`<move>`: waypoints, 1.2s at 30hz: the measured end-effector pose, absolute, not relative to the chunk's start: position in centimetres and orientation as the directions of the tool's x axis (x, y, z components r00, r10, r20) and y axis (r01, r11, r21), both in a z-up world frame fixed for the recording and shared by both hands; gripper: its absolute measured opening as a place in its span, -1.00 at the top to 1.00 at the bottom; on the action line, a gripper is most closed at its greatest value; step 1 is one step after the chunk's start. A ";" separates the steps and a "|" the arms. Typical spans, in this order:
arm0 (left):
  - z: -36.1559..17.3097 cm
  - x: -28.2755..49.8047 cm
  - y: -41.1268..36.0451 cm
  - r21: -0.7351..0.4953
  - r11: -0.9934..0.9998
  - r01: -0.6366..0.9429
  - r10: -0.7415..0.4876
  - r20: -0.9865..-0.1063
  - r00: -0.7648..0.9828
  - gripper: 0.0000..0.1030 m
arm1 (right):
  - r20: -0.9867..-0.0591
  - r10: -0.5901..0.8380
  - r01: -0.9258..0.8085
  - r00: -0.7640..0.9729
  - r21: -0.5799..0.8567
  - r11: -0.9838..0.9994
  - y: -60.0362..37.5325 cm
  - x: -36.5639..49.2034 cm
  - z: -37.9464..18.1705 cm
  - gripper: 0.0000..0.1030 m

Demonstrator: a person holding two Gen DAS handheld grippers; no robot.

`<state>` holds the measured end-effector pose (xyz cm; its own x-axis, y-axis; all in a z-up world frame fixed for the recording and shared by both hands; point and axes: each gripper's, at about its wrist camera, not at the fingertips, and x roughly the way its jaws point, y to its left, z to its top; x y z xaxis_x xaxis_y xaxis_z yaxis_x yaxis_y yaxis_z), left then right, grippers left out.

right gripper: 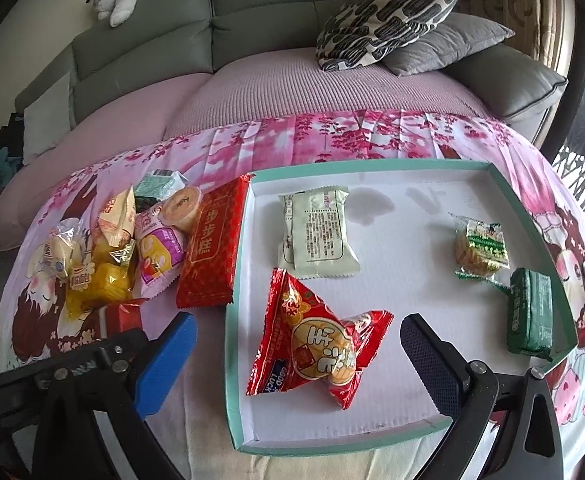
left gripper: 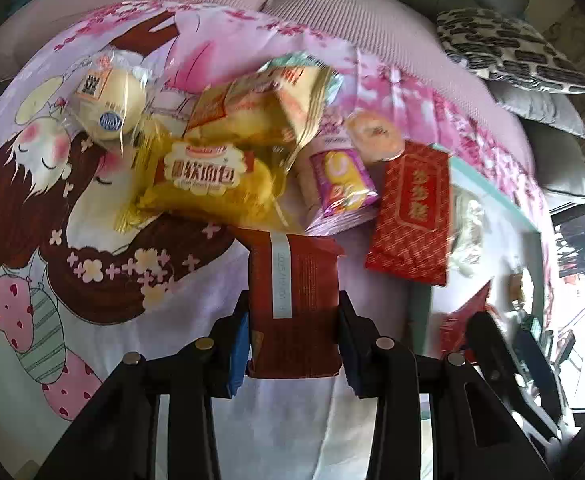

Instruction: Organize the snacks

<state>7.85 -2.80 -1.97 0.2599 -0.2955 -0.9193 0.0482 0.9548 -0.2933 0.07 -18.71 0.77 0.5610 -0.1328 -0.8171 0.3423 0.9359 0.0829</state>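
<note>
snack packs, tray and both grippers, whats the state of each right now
left gripper: shut on the dark red pack
right gripper: open, empty, above the tray
peanut pack: lying in tray
white pack: in tray, back side up
long red pack: outside, beside tray

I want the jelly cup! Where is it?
In the right wrist view the jelly cup sits left of the tray, in the pile between the purple packet and the long red packet.

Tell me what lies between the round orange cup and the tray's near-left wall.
In the right wrist view, the long red packet lies there, beside the cup and along the wall of the tray.
</note>
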 end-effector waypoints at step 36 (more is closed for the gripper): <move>0.8 14.7 1.4 -0.220 0.968 0.117 -0.249 -0.879 0.406 0.21 | -0.838 -0.287 0.192 0.465 -0.221 0.956 -12.6 9.0 -1.9 -0.86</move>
<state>14.74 1.44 0.78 0.4059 -0.2491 -0.8793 0.1168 0.9684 -0.2204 8.97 -12.59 -1.86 0.4648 -0.2867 -0.8377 0.1919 0.9563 -0.2208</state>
